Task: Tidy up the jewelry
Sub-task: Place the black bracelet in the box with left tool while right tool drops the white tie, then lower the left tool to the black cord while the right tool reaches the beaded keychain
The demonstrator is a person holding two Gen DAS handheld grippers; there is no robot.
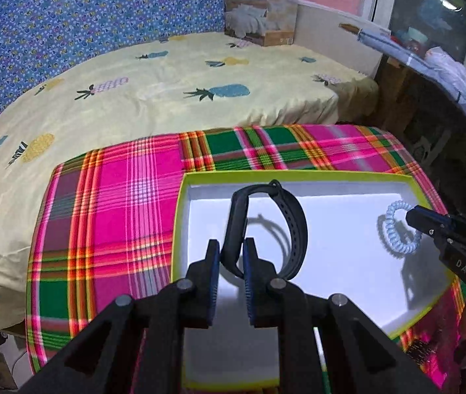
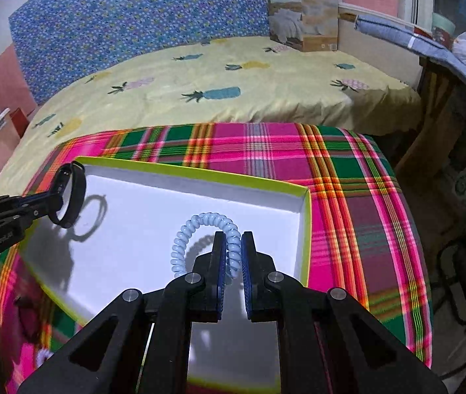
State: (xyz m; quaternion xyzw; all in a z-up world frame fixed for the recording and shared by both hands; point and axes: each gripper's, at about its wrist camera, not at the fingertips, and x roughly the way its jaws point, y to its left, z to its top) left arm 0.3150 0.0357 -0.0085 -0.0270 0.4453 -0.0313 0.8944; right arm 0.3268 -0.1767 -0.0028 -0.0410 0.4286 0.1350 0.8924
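Right wrist view: pale-blue coiled bracelet (image 2: 200, 229), perhaps plastic.

We see the shallow white cardboard tray with a lime-green rim (image 1: 180, 216) lying on the pink-and-green plaid cloth (image 1: 118, 203) over the worktop. Above its left part hangs the black looped watch strap (image 1: 267, 226) in our left tool (image 1: 232, 246); above its right part, the pale-blue spiral band (image 2: 206, 233) in our right tool (image 2: 233, 239). Behind stands the bed in its yellow pineapple-print sheet (image 1: 167, 75).
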